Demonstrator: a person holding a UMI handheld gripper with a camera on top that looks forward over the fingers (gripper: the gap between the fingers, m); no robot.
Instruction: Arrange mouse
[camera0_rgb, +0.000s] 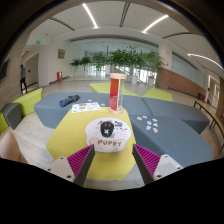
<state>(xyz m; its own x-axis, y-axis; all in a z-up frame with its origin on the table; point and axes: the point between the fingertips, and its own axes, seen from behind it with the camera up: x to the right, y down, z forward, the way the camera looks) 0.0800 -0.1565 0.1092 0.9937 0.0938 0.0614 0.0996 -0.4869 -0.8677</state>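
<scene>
A white rounded item printed "PUPPY" (107, 135) lies on the yellow part of the table (75, 128), just ahead of my fingers and roughly centred between them. Whether a mouse sits on top of it I cannot tell. A dark, mouse-like object (68, 100) rests farther off to the left, on the grey surface. My gripper (105, 168) is open, with its pink pads (148, 158) wide apart and nothing between them.
A tall orange-red cylinder (117, 90) stands upright beyond the white item. White sheets with dots lie to the left (88, 106) and right (148, 123). A person (22, 76) stands far left, with green plants (115, 60) behind.
</scene>
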